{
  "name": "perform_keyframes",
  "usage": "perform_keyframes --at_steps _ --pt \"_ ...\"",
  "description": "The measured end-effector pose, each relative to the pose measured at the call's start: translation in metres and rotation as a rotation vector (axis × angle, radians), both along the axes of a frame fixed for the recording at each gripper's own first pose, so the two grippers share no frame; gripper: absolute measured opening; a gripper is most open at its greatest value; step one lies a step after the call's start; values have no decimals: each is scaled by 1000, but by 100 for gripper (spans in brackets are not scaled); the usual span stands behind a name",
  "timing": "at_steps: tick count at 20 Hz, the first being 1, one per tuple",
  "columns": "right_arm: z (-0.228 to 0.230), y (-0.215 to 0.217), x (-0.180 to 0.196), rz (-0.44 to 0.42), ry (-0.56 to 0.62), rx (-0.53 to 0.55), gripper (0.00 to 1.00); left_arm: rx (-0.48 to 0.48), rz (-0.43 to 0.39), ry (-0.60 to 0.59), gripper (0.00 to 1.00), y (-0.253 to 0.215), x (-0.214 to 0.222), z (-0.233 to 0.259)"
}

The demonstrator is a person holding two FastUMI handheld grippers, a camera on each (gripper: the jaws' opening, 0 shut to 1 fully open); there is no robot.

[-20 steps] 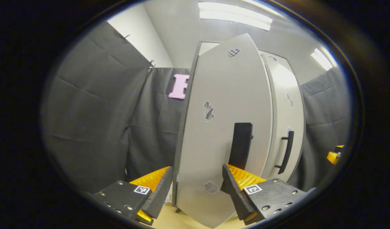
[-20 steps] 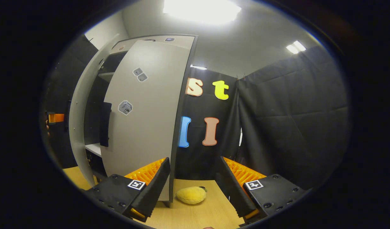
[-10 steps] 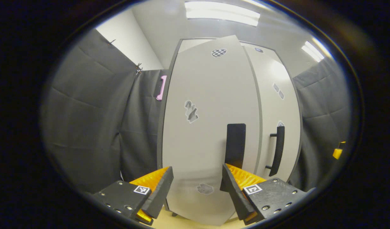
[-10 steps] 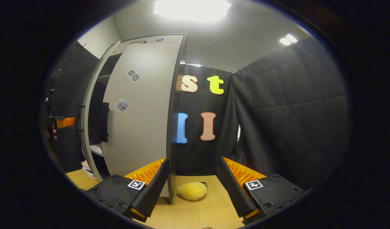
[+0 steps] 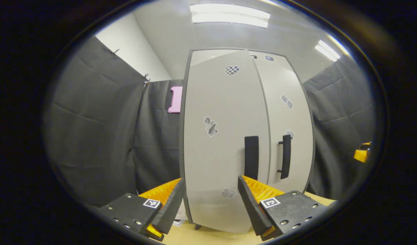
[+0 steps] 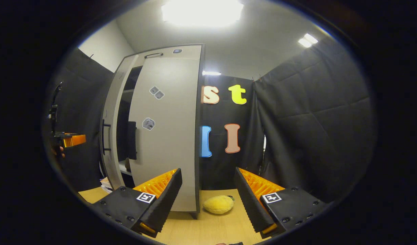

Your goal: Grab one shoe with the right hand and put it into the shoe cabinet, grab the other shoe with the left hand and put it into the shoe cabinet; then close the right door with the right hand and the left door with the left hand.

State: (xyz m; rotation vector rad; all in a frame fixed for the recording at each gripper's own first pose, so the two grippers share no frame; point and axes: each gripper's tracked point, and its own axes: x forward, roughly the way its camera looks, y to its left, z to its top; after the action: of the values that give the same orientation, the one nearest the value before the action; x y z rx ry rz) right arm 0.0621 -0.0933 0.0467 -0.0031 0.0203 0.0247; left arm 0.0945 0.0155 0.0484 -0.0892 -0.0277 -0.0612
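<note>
The pale grey shoe cabinet (image 5: 225,143) stands upright ahead of my left gripper (image 5: 210,200), which is open, holds nothing and sits a little back from the left door (image 5: 215,163). That door's black handle (image 5: 251,157) and the right door's handle (image 5: 285,156) stand side by side, with a thin seam between the doors. In the right gripper view the right door (image 6: 167,136) faces me and the left door (image 6: 110,136) stands slightly ajar, with dark shelves in the gap. My right gripper (image 6: 208,197) is open and empty, right of the cabinet.
A yellow plush toy (image 6: 218,204) lies on the wooden floor (image 6: 208,231) beside the cabinet's right corner. Some flat papers (image 6: 106,183) lie at the cabinet's base. Black cloth walls close in on both sides. The left gripper (image 6: 70,139) shows far left, the right gripper (image 5: 362,153) far right.
The left door has swung from wide open to almost flush with the right door. My left gripper has drawn back a little. The right gripper has barely shifted.
</note>
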Motion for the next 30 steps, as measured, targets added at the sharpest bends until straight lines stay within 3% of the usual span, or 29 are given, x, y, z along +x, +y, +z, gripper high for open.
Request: perform_keyframes --at_steps 5,6,10,11,12,23,29,30 --pt "11 25 -39 -25 -30 -18 98 14 -26 17 94 37 -54 -6" --pt "12 32 -47 -20 -31 -16 98 19 -19 18 90 47 -64 -5" --pt "14 51 -75 -20 -44 -22 98 24 -4 11 90 79 -100 -5" --pt "15 54 -81 -19 -50 -27 98 29 0 8 94 85 -108 -5" --pt "18 55 -85 -21 -54 -30 98 36 3 5 90 88 -113 -6" --pt "29 64 -107 -33 -83 -38 98 30 -4 1 95 96 -138 -11" --pt "37 78 -107 -19 -111 -75 98 21 -11 29 95 96 -130 -18" --pt "38 80 -106 -18 -118 -79 98 26 -8 33 90 98 -128 -19"
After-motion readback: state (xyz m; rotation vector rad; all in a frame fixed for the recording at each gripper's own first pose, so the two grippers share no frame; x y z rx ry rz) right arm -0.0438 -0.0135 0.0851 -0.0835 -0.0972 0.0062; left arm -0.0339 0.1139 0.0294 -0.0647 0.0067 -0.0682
